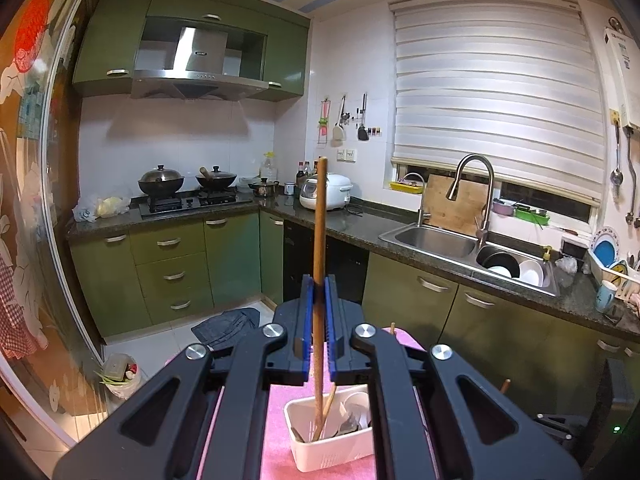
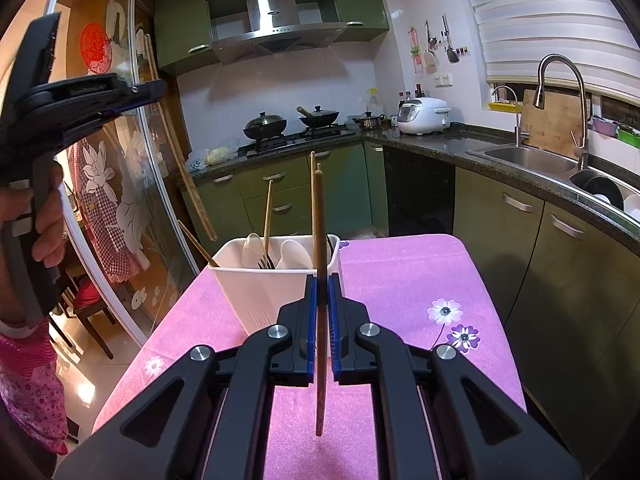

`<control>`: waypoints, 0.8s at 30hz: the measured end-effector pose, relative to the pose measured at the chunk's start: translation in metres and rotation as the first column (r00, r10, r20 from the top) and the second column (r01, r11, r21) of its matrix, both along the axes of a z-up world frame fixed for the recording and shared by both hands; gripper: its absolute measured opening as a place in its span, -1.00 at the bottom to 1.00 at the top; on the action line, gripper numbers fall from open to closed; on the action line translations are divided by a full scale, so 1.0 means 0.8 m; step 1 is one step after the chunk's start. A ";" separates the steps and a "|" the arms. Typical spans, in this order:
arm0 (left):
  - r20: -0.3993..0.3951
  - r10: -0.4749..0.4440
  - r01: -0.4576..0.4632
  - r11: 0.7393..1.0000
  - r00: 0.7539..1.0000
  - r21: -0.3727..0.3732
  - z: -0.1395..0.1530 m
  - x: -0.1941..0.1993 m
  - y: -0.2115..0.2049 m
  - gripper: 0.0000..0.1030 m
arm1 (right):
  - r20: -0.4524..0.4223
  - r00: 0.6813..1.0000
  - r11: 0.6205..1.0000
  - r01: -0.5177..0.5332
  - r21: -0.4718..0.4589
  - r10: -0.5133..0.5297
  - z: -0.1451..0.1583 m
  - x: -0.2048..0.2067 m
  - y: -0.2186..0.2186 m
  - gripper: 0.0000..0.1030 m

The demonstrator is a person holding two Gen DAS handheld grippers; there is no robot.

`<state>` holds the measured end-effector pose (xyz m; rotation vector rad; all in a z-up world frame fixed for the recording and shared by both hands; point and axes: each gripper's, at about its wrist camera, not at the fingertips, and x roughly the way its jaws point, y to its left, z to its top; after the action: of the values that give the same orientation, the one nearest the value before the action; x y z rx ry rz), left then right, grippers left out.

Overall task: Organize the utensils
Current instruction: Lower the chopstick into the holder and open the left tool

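1. A home kitchen: green cabinets (image 1: pixel 172 256) run under a dark stone worktop (image 1: pixel 360 220).
2. A gas hob (image 1: pixel 188 202) carries two lidded woks beneath a steel range hood (image 1: pixel 200 64).
3. A rice cooker (image 1: pixel 326 192), a double sink (image 1: pixel 472 252) with dishes, and hanging spatulas (image 1: pixel 352 120) show daily cooking.
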<state>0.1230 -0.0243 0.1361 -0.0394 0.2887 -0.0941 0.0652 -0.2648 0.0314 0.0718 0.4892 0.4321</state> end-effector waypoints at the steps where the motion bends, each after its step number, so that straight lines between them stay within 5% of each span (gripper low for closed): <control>1: -0.013 0.000 0.000 1.000 1.000 0.001 -0.001 0.001 0.000 -0.89 | -0.001 1.000 1.000 0.000 0.000 0.000 0.000 0.000 0.000 -0.88; 18: -0.201 0.033 -0.024 0.999 0.979 0.044 -0.109 0.048 -0.009 -0.86 | 0.058 0.998 0.999 0.007 -0.033 -0.006 0.028 0.011 0.014 -0.88; 24: -0.209 0.039 -0.028 0.998 0.977 0.057 -0.121 0.033 -0.007 -0.24 | 0.102 0.995 0.999 0.019 -0.029 -0.016 0.055 0.014 0.011 -0.88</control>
<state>0.1493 -0.0296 0.0395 -0.0008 0.5016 -0.0485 0.0764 -0.2557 0.0753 0.0249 0.3947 0.4093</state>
